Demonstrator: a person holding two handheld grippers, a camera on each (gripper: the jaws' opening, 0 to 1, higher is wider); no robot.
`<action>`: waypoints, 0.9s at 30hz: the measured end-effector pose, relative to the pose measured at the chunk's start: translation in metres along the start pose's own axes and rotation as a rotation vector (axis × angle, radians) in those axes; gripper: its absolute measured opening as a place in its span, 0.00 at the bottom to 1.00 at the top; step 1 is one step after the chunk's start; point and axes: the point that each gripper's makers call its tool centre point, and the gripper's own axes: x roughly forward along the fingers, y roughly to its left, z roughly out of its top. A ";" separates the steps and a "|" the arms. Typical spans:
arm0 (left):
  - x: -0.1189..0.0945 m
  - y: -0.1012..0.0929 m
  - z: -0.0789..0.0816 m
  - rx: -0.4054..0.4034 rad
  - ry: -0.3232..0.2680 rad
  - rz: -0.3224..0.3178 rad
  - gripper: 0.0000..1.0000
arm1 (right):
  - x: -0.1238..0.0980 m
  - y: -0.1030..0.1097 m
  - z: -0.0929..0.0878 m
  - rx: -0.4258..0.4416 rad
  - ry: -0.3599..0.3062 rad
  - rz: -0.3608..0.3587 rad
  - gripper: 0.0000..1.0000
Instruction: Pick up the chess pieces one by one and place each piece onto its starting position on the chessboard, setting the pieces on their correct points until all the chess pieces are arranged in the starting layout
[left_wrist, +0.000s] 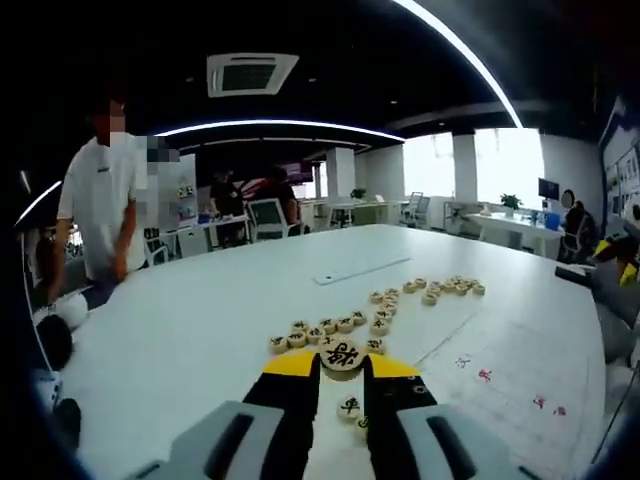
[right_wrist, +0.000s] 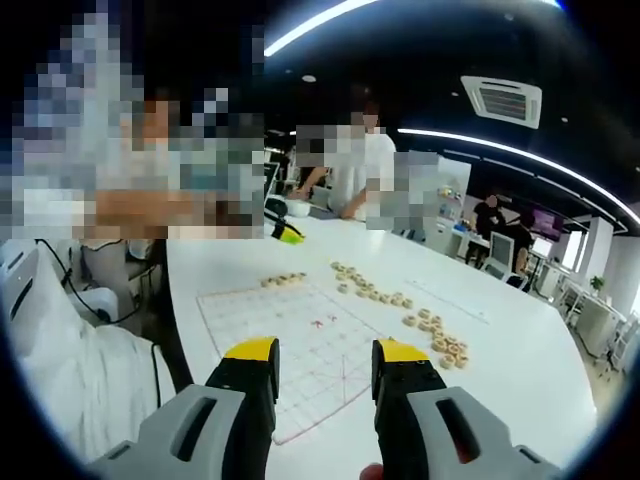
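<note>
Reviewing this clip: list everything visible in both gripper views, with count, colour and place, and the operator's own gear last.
Held chess piece: one, tan disc with a dark character, clamped between the left jaws.
Loose chess pieces: many, tan discs, in rows on the table; the count is too fine to tell.
Chessboard: one, white sheet with a pale grid and red marks, on the table ahead of the right jaws.
Table: one, white, large.
Standing person: one, white shirt, at the table's far edge.
Seated people: at least two, dark clothes, in the background.
Ceiling vent: one, white, overhead.
Left hand-held gripper: black and yellow jaws, shut on the piece.
Right hand-held gripper: black and yellow jaws, open, empty.
</note>
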 end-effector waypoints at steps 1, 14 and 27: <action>-0.006 -0.001 0.000 -0.005 -0.007 -0.004 0.20 | 0.000 0.000 0.000 0.000 0.000 0.001 0.38; -0.058 -0.061 -0.020 0.000 -0.006 -0.152 0.20 | 0.000 0.004 0.001 -0.008 0.002 0.005 0.38; -0.060 -0.094 -0.084 0.055 0.164 -0.190 0.20 | -0.003 0.003 0.003 -0.009 -0.005 0.002 0.38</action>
